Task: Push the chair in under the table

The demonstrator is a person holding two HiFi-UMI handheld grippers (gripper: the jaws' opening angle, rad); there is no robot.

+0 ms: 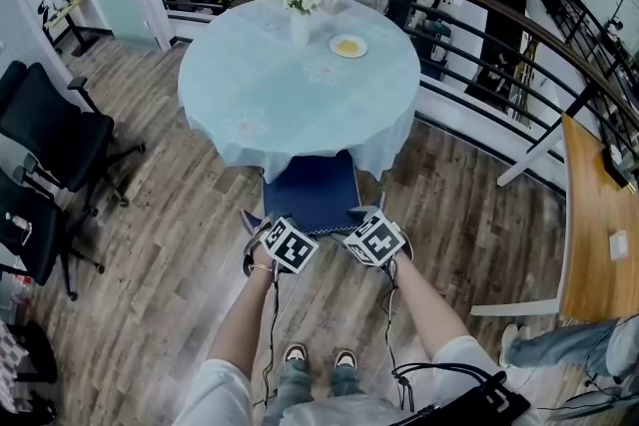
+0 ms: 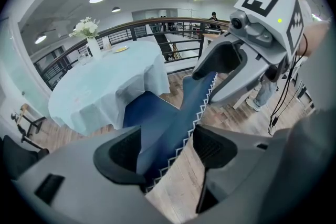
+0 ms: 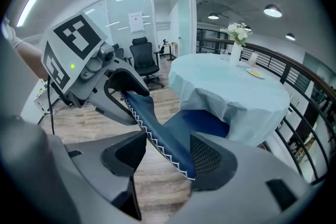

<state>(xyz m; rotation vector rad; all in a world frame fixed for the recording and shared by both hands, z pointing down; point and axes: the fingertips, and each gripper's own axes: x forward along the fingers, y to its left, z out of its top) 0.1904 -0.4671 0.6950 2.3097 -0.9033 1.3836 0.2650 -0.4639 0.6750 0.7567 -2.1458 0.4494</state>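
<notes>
Already most of the way in, the one dark blue fabric-covered chair (image 1: 312, 190) stood with its seat partly beneath the near edge of the round table in a pale blue cloth (image 1: 250, 105); its backrest faced the person. Along the top of that backrest ran a white zigzag trim (image 3: 152, 139). Two grippers met it there. The left gripper (image 2: 168, 149) straddled the backrest near its left end, its two jaws wide apart, the blue panel lying against the left pad. The right gripper (image 3: 168, 152) straddled the right end in the same way, its jaws also wide, with the panel resting against its right pad.

On the far part of the table stood one white vase of white flowers (image 1: 300, 15) and, just to its right, one small plate with something yellow (image 1: 347, 46). Two black office chairs (image 1: 50, 130) stood well to the left on the wooden plank floor (image 1: 170, 244). A dark curved railing (image 1: 479, 25) ran behind the table.
</notes>
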